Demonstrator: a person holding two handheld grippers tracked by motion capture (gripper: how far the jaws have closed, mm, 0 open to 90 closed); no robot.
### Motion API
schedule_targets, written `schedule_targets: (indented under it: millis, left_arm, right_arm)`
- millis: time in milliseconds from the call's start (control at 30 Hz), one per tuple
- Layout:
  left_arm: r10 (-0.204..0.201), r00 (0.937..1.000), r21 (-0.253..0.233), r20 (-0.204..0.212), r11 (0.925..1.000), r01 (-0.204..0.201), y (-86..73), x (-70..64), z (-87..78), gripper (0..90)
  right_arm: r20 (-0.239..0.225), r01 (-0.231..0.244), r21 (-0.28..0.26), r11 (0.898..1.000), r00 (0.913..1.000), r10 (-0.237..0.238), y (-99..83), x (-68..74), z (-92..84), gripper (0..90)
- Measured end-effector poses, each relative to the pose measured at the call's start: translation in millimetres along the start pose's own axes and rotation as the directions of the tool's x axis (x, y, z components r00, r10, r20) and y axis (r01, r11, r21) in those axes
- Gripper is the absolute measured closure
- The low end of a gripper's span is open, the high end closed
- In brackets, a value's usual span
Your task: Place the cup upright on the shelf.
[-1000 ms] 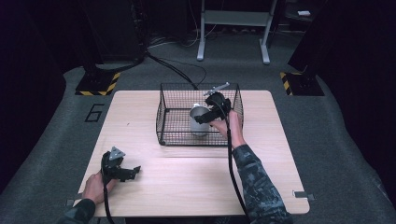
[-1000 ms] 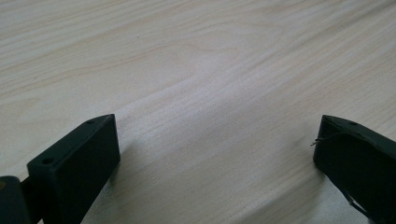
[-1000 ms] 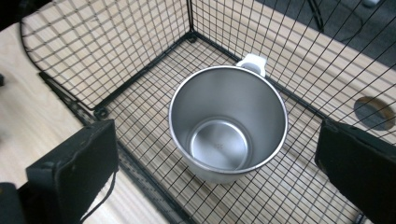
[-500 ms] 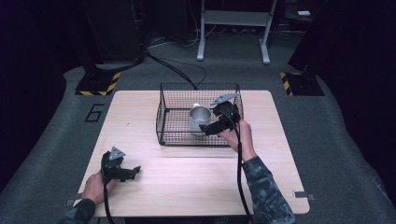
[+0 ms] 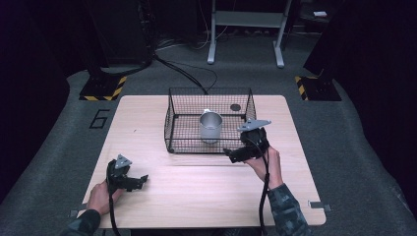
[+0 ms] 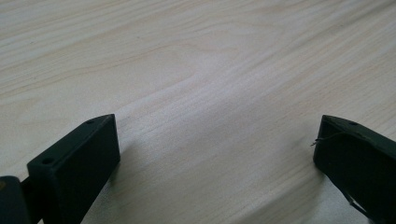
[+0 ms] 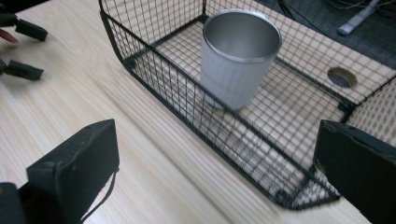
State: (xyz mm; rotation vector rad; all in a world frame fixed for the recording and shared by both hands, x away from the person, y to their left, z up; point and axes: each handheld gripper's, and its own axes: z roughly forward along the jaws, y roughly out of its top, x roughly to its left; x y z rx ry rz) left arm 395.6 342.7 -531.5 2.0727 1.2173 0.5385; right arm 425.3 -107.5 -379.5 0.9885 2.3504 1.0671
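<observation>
The metal cup is sitting upright inside the wire basket on the tabletop. I'm holding my right tool wide open and empty just outside the basket's near wall, while my left tool is resting open, gripping nothing, near the front-left corner.

A light wooden table stood on grey carpet in a dark room. A "6" was marked on the floor at the table's far left. Yellow-and-black striped bases sat at far left and far right. A grey metal stand rose beyond, with black cables trailing across the floor.
</observation>
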Motion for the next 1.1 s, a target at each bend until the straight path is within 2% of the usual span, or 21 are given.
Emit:
schedule_targets:
  millis: [133,200,233,267,300,367,400,433,467,500,533,567,700,733,767,800,867,933,1000,1100]
  left_arm:
    - [0.001,1.0,0.001,0.0,1.0,-0.001,0.0,0.1,0.0,0.4]
    - [0.0,1.0,0.0,0.0,1.0,0.0,0.0,0.0,0.0,0.4]
    - [0.001,1.0,0.001,-0.001,1.0,-0.001,0.0,0.1,-0.1,0.4]
    - [0.001,1.0,0.001,-0.001,1.0,-0.001,0.0,0.1,-0.1,0.4]
    - [0.001,1.0,0.001,0.0,1.0,-0.001,0.0,0.1,-0.1,0.4]
    - [0.001,1.0,0.0,0.0,1.0,-0.001,0.0,0.0,0.0,0.4]
    - [0.001,1.0,0.0,0.0,1.0,-0.001,0.0,0.0,0.0,0.4]
    - [0.0,1.0,0.0,0.0,1.0,0.0,0.0,0.0,0.0,0.4]
    - [0.0,1.0,0.0,0.0,1.0,0.0,0.0,0.0,0.0,0.4]
    - [0.002,1.0,0.001,-0.001,1.0,-0.002,0.1,0.1,-0.1,0.4]
    - [0.002,1.0,0.001,-0.001,1.0,-0.002,0.1,0.1,-0.1,0.4]
    - [0.002,1.0,0.001,-0.001,1.0,-0.002,0.1,0.0,-0.1,0.4]
    - [0.001,1.0,0.001,-0.002,1.0,-0.001,0.1,0.0,-0.1,0.3]
    - [0.001,1.0,0.001,-0.002,1.0,-0.001,0.1,0.0,-0.1,0.3]
    - [-0.001,1.0,0.001,0.0,1.0,0.001,0.1,-0.1,0.0,0.3]
    - [-0.001,1.0,0.001,0.0,1.0,0.001,0.1,-0.1,0.0,0.3]
    - [-0.005,1.0,-0.004,-0.003,1.0,0.005,0.1,-0.4,0.2,0.3]
    - [-0.007,1.0,-0.003,-0.002,1.0,0.007,0.0,-0.5,0.3,0.3]
    - [-0.006,1.0,-0.003,-0.002,1.0,0.006,0.0,-0.5,0.3,0.3]
    - [-0.005,1.0,-0.003,-0.002,1.0,0.005,0.0,-0.4,0.2,0.3]
  right_arm:
    - [0.019,-0.015,0.003,1.0,0.9997,0.015,-23.1,-3.2,-6.8,0.0]
    - [0.038,-0.068,0.0,0.998,0.997,0.068,-44.0,-8.0,-10.9,0.0]
    - [0.042,-0.075,-0.001,0.997,0.9963,0.075,-51.7,-11.0,-11.8,0.0]
    - [0.042,-0.075,-0.001,0.997,0.9963,0.075,-51.7,-11.0,-11.8,0.0]
    - [0.059,-0.106,0.002,0.994,0.9926,0.106,-67.7,-16.5,-14.0,0.0]
    - [0.073,-0.143,0.012,0.99,0.9873,0.141,-85.3,-22.0,-15.8,0.0]
    - [0.073,-0.143,0.012,0.99,0.9873,0.141,-85.3,-22.0,-15.8,0.0]
    - [0.088,-0.184,0.02,0.983,0.9794,0.181,-104.1,-28.5,-17.2,0.0]
    - [0.088,-0.184,0.02,0.983,0.9794,0.181,-104.1,-28.5,-17.2,0.0]
    - [0.126,-0.21,0.033,0.977,0.9708,0.204,-123.8,-35.1,-18.0,0.0]
    - [0.126,-0.21,0.033,0.977,0.9708,0.204,-123.8,-35.1,-18.0,0.0]
    - [0.145,-0.249,0.038,0.968,0.9596,0.241,-144.6,-41.6,-19.5,0.0]
    - [0.197,-0.313,0.051,0.948,0.9341,0.298,-180.7,-52.8,-22.1,0.0]
    - [0.197,-0.313,0.051,0.948,0.9341,0.298,-180.7,-52.8,-22.1,0.0]
    - [0.229,-0.322,0.06,0.945,0.9257,0.301,-192.1,-56.7,-23.1,0.0]
    - [0.247,-0.326,0.06,0.944,0.9208,0.302,-195.7,-57.8,-22.8,0.0]
    - [0.269,-0.318,0.07,0.946,0.9187,0.289,-201.7,-60.7,-22.7,0.0]
    - [0.287,-0.327,0.062,0.943,0.911,0.297,-205.7,-61.8,-20.9,0.0]
    - [0.291,-0.325,0.078,0.942,0.9116,0.291,-209.2,-63.1,-18.7,0.0]
    - [0.281,-0.331,0.05,0.942,0.9102,0.305,-213.3,-64.1,-17.6,0.0]
